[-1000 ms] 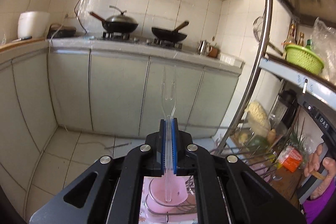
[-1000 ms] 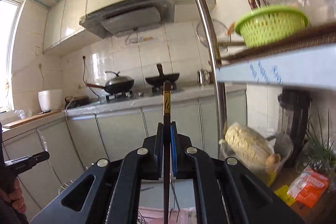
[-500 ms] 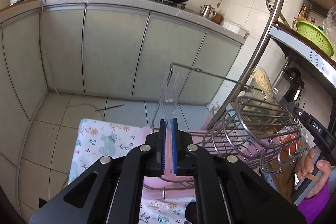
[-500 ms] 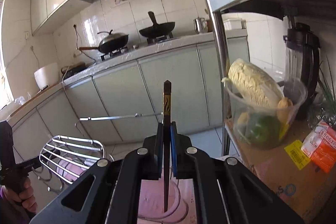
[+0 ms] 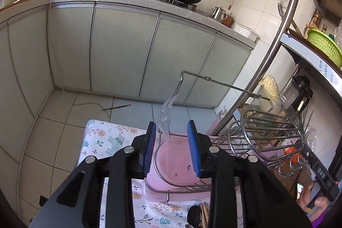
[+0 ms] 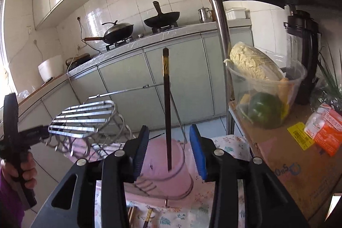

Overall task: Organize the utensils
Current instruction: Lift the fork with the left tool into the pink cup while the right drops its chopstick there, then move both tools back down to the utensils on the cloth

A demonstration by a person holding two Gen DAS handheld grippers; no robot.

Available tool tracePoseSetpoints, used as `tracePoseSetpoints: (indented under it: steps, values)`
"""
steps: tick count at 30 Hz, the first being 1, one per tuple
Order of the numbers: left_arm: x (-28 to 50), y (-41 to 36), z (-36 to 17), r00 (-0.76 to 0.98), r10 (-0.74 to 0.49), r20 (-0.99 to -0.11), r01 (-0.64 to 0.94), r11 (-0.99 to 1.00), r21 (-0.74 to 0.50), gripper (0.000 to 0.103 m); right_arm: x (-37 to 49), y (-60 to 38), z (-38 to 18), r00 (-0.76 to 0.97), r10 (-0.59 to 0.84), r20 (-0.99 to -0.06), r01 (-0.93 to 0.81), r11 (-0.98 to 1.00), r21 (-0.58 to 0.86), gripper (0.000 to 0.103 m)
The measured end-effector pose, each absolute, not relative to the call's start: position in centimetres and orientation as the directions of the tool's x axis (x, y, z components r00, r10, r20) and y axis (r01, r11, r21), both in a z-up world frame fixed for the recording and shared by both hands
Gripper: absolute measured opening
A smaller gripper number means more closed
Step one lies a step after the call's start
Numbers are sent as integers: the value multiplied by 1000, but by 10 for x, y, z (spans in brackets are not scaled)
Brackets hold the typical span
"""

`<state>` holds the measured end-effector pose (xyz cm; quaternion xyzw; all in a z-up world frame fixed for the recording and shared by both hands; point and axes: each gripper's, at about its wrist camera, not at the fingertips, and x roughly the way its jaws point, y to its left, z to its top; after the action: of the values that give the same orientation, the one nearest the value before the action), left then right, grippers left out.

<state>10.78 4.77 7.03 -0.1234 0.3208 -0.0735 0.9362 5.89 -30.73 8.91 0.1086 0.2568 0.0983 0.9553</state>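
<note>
Fingers of the left gripper have just been opening and stand apart, pads off the clear plastic fork, which leans loose between them into the pink cup. Likewise the right gripper has just spread, letting go the dark chopstick, upright in that cup. Both utensils look delivered.

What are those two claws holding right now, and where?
Nothing: both have just opened. The clear fork stands loose between the left gripper pads; the dark chopstick between the right gripper pads.
</note>
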Motion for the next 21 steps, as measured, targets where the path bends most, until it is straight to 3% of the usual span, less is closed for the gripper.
tracePoseSetpoints:
  steps: [5,12,21]
  values:
    - [89,49,77,807,-188,-560,48,966,-255,31,27,-308,74,849,242,-469,-134,958,252,39]
    - [48,49,67,791,-194,-580,60,969,-242,31,1,-316,35,776,254,-577,-111,956,270,39]
    - [20,22,5,593,-321,-738,136,944,-301,31,-6,-304,-15,606,378,-699,-112,911,396,28]
